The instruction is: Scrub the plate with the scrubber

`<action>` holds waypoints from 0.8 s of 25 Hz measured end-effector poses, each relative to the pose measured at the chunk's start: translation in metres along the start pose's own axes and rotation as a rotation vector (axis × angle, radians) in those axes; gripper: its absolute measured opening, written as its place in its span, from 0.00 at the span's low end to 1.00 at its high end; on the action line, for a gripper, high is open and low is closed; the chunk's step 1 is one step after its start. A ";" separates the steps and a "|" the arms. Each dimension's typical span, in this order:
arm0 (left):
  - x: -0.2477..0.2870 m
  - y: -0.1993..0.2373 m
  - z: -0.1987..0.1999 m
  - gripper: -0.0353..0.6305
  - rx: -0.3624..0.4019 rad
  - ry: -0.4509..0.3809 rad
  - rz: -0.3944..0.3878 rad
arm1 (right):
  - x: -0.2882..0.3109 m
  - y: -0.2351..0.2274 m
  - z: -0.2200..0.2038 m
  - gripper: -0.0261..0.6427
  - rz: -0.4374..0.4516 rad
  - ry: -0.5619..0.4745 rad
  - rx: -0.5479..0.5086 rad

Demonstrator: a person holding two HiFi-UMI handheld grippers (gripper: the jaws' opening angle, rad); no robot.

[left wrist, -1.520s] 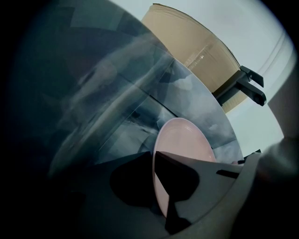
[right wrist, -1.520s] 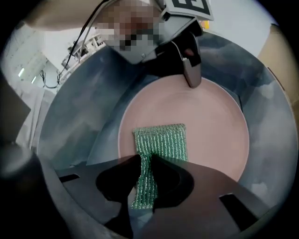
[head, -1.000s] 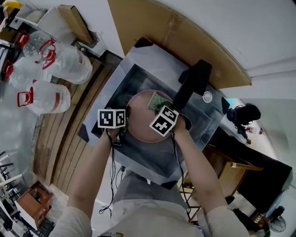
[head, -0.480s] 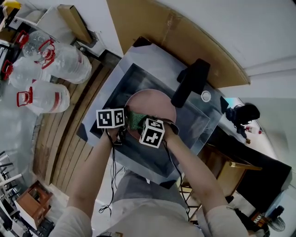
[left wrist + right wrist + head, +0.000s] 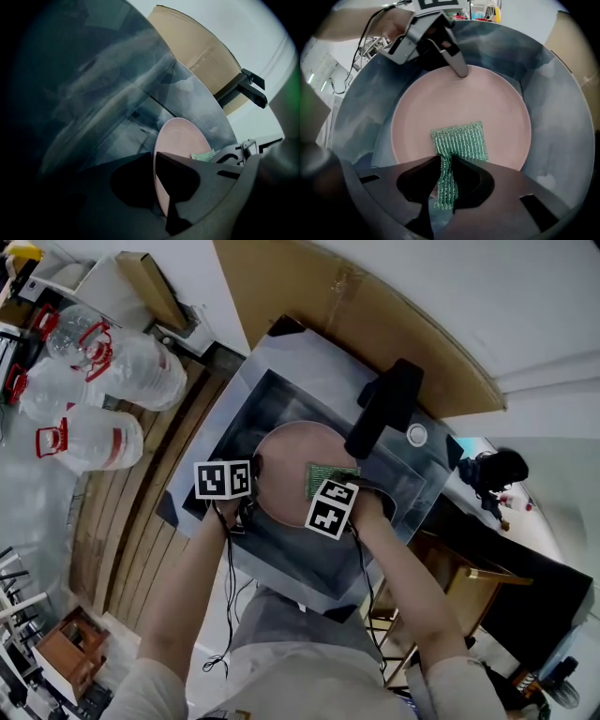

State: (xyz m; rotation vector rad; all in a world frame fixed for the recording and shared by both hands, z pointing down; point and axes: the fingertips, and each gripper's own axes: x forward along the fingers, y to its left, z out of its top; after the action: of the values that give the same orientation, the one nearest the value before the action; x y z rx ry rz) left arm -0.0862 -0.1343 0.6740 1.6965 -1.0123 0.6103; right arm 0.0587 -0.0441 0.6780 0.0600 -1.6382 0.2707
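Pink plate [image 5: 292, 463] lies in the sink [image 5: 274, 395], its left rim clamped by the left gripper [image 5: 154, 159]. Right gripper [image 5: 446, 161] pinches the green scrubber [image 5: 459, 140], laid flat on the plate's near-right area. Scrubbing appears under way; the next stroke likely calls for pressure toward the far-left surface.

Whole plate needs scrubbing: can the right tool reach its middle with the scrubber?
Probably yes: the scrubber rests on the plate, bare surface ahead up to the left tool on the far rim.
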 end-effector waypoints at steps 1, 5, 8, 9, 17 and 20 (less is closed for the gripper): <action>0.000 0.000 0.000 0.11 0.003 0.001 -0.001 | -0.001 -0.012 0.002 0.20 -0.028 -0.008 0.024; 0.002 -0.001 0.001 0.11 0.006 -0.004 -0.007 | -0.009 -0.063 0.025 0.20 -0.134 -0.145 0.154; 0.003 -0.002 0.001 0.11 0.009 -0.005 -0.004 | -0.014 -0.086 0.054 0.20 -0.173 -0.279 0.214; 0.003 -0.002 0.001 0.11 0.009 -0.006 -0.003 | -0.014 -0.088 0.064 0.20 -0.173 -0.311 0.216; 0.003 0.000 0.001 0.11 -0.080 -0.025 -0.011 | -0.012 -0.036 0.111 0.20 0.001 -0.404 0.123; 0.003 0.001 0.001 0.11 -0.094 -0.019 -0.012 | -0.007 0.006 0.108 0.20 0.106 -0.373 0.037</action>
State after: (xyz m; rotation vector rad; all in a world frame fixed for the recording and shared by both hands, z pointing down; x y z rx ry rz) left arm -0.0856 -0.1360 0.6768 1.6270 -1.0283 0.5314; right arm -0.0469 -0.0617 0.6633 0.0542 -2.0108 0.3884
